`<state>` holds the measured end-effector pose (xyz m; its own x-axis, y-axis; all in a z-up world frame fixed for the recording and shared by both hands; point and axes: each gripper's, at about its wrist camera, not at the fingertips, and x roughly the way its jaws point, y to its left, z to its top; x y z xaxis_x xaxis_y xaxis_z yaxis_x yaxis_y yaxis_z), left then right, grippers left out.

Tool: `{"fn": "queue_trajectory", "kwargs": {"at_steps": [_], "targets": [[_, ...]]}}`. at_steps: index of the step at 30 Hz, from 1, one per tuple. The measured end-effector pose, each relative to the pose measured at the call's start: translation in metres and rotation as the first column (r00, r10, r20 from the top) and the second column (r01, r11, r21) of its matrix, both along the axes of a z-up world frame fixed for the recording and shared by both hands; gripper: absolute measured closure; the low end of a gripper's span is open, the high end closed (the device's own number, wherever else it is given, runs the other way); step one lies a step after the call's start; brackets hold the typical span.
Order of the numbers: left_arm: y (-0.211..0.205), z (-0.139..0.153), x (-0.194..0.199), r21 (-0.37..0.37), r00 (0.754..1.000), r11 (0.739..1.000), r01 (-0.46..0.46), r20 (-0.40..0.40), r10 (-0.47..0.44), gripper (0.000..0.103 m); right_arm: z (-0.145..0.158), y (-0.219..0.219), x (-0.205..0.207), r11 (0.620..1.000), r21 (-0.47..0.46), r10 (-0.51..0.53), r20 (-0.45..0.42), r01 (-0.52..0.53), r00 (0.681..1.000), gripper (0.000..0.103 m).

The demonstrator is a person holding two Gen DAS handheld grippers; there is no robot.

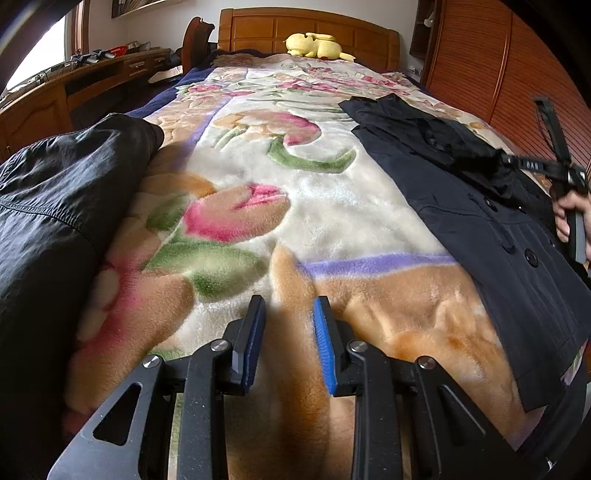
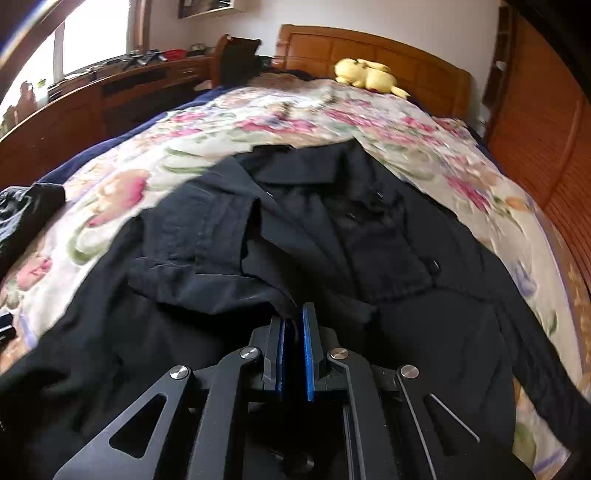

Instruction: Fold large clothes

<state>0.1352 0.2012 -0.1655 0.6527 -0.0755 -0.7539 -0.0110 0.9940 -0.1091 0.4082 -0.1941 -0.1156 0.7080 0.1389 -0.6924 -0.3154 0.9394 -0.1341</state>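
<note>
Left wrist view. The left gripper hangs over the floral blanket near the foot edge of the bed, its jaws partly open with nothing between them. A dark coat lies along the bed's right edge, collar towards the wooden headboard, buttons showing down its front and one sleeve laid across the chest. A second dark garment is bunched at the bed's left edge. At the right margin a hand holds the right gripper, whose tip meets the coat's folded sleeve. A yellow plush toy sits at the headboard.

Right wrist view. The right gripper has its jaws drawn nearly together on a fold of the coat fabric. The coat lies spread and creased, collar open, its sleeve doubled over the chest towards the jaws. The frame is motion-blurred.
</note>
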Motion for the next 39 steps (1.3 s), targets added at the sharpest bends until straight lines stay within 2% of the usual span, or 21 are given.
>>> {"fn": "queue_trajectory", "kwargs": {"at_steps": [3, 7, 11, 14, 16, 19, 23, 28, 32, 35, 37, 39], "targets": [[0.0, 0.0, -0.001, 0.008, 1.0, 1.0, 0.002, 0.005, -0.002, 0.075, -0.007, -0.012, -0.004, 1.0, 0.003, -0.021, -0.02, 0.021, 1.0, 0.095], [-0.003, 0.004, -0.001, 0.022, 1.0, 1.0, 0.008, 0.0, -0.008, 0.075, 0.003, -0.026, -0.028, 0.999, 0.024, -0.03, -0.012, 0.03, 0.999, 0.095], [-0.009, 0.017, -0.003, 0.058, 1.0, 0.998, 0.013, 0.017, -0.014, 0.075, 0.003, -0.042, -0.059, 0.998, 0.057, 0.007, -0.039, -0.005, 0.999, 0.091], [-0.02, 0.034, -0.005, 0.076, 0.998, 0.997, 0.028, 0.05, -0.031, 0.075, 0.005, -0.046, -0.077, 0.996, 0.042, 0.078, -0.051, -0.076, 0.996, 0.078], [-0.031, 0.048, -0.006, 0.079, 0.996, 0.996, 0.043, 0.078, -0.05, 0.075, 0.009, -0.05, -0.089, 0.995, 0.027, 0.093, -0.037, -0.092, 0.995, 0.058], [-0.048, 0.064, -0.005, 0.081, 0.99, 0.994, 0.072, 0.116, -0.081, 0.074, 0.019, -0.053, -0.099, 0.99, 0.068, 0.125, -0.025, -0.123, 0.992, 0.048], [-0.074, 0.081, -0.004, 0.075, 0.982, 0.991, 0.112, 0.146, -0.122, 0.074, 0.036, -0.041, -0.106, 0.974, 0.103, 0.2, 0.021, -0.201, 0.98, 0.046], [-0.093, 0.09, -0.003, 0.055, 0.976, 0.988, 0.142, 0.157, -0.149, 0.074, 0.034, -0.007, -0.092, 0.948, 0.09, 0.305, 0.015, -0.305, 0.952, 0.046], [-0.097, 0.089, -0.009, 0.046, 0.975, 0.988, 0.145, 0.162, -0.15, 0.074, 0.004, 0.013, -0.054, 0.938, 0.091, 0.342, -0.096, -0.334, 0.935, 0.046], [-0.097, 0.085, -0.012, 0.04, 0.977, 0.989, 0.142, 0.152, -0.147, 0.074, -0.024, 0.022, -0.03, 0.944, 0.034, 0.328, -0.173, -0.327, 0.929, 0.046], [-0.096, 0.081, -0.014, 0.041, 0.979, 0.989, 0.141, 0.143, -0.146, 0.074, -0.038, 0.023, -0.02, 0.951, -0.002, 0.303, -0.199, -0.31, 0.932, 0.046], [-0.095, 0.078, -0.017, 0.031, 0.98, 0.99, 0.139, 0.139, -0.142, 0.074, -0.044, 0.019, -0.01, 0.955, 0.002, 0.291, -0.203, -0.297, 0.935, 0.046]]}}
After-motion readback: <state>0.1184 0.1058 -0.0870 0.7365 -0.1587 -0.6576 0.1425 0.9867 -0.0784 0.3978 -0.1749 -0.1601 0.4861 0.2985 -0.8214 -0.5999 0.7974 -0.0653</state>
